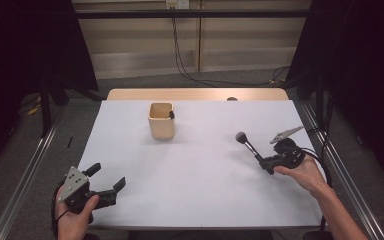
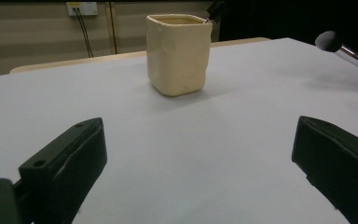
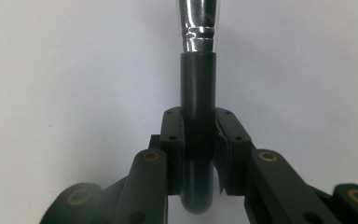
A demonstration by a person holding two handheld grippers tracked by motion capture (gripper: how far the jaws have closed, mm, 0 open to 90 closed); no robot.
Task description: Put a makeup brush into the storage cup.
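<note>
A makeup brush (image 1: 247,144) with a dark round head, a chrome ferrule (image 3: 197,21) and a black handle (image 3: 197,112) is held over the right side of the white table. My right gripper (image 1: 267,164) is shut on its handle, both pads pressing its sides. A cream square cup (image 1: 161,120) stands at the table's middle back, with a small dark item poking above its rim (image 2: 216,9). My left gripper (image 1: 108,181) rests at the front left corner, jaws wide open and nothing between them, facing the cup (image 2: 179,53).
The white table sheet (image 1: 200,175) has a wooden edge (image 1: 195,94) at the back. Metal rails (image 1: 25,175) run along both sides. Cables (image 1: 190,75) lie on the floor behind the table.
</note>
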